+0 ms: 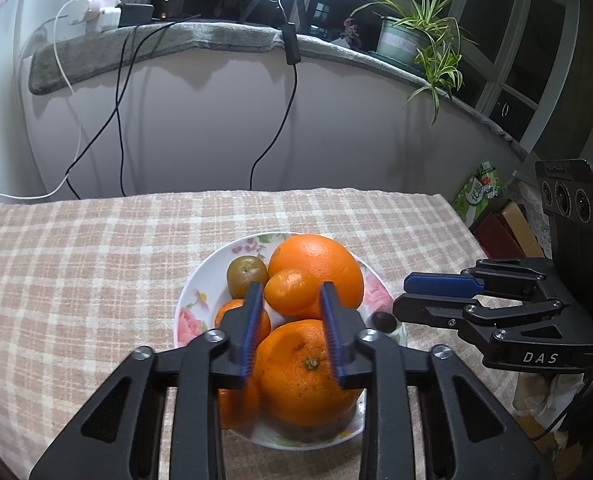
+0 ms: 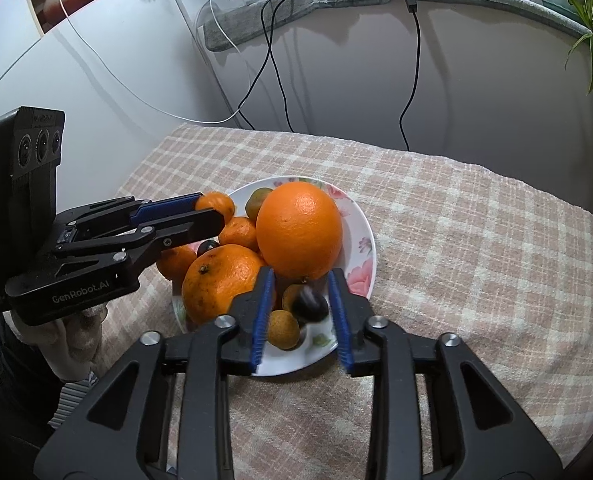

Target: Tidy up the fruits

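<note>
The plate (image 2: 370, 256) on the cloth (image 2: 476, 240) holds two big oranges (image 2: 298, 230), perhaps four mandarins (image 2: 238, 234), some smaller fruit. Left gripper (image 1: 292, 330) and right gripper (image 2: 302, 318) stand partly open above it, gripping nothing.

From my left camera the plate (image 1: 184, 300) is packed: two big oranges (image 1: 316, 268) and the small fruit between them leave no bare gap I could drop a finger into. My left gripper (image 1: 292, 328) hangs over the near orange (image 1: 300, 372), jaws apart with nothing pressed. The right gripper (image 2: 302, 316) crowds the plate's other side, jaws parted over a dark fruit (image 2: 310, 304) that looks blurred, so I can't tell contact. The checked cloth (image 1: 76, 272) all round is open. Cables (image 1: 116, 120) hang by the back wall.
</note>
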Demonstrator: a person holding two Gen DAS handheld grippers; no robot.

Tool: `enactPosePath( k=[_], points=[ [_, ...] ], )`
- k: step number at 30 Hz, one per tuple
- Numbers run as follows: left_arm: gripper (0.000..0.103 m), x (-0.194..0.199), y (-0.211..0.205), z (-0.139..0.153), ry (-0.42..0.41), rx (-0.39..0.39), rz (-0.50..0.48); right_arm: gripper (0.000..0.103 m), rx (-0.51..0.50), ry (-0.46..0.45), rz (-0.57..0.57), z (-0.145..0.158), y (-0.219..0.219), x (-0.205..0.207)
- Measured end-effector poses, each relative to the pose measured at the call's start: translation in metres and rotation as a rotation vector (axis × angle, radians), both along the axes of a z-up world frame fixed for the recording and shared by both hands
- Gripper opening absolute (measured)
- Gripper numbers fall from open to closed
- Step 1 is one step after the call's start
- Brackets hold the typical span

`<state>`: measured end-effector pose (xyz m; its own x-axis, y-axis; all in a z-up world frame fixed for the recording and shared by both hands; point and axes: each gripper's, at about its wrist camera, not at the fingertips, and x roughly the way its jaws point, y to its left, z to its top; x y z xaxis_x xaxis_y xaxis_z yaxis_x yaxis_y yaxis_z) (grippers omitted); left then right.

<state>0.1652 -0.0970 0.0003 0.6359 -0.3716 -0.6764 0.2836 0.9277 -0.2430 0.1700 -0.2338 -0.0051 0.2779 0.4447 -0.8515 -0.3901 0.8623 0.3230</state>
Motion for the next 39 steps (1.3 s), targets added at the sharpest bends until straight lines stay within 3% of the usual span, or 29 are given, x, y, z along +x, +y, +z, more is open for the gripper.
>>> enactPosePath(
  k=[2, 4, 8, 14, 37, 39],
  points=[
    [0.046, -0.001, 0.001, 0.001, -0.007, 0.001, 0.006, 0.05, 0.001, -0.011, 0.001, 0.002, 0.0, 0.0],
    [0.046, -0.001, 0.001, 0.003, -0.012, 0.002, 0.008, 0.052, 0.003, -0.021, 0.007, 0.004, 0.001, -0.001],
    [0.064, -0.002, 0.003, 0.004, -0.014, -0.001, 0.021, 0.065, 0.004, -0.033, 0.017, 0.007, 0.004, -0.004],
    [0.071, -0.002, 0.004, 0.004, -0.004, 0.006, 0.04, 0.083, 0.001, -0.05, 0.012, 0.009, 0.004, -0.007],
    [0.072, -0.011, 0.007, 0.008, -0.01, 0.014, 0.066, 0.085, 0.013, -0.12, -0.102, 0.021, -0.013, -0.018],
    [0.072, -0.012, 0.008, 0.007, -0.009, 0.013, 0.068, 0.09, 0.001, -0.14, -0.114, 0.024, -0.014, -0.02]
  ],
)
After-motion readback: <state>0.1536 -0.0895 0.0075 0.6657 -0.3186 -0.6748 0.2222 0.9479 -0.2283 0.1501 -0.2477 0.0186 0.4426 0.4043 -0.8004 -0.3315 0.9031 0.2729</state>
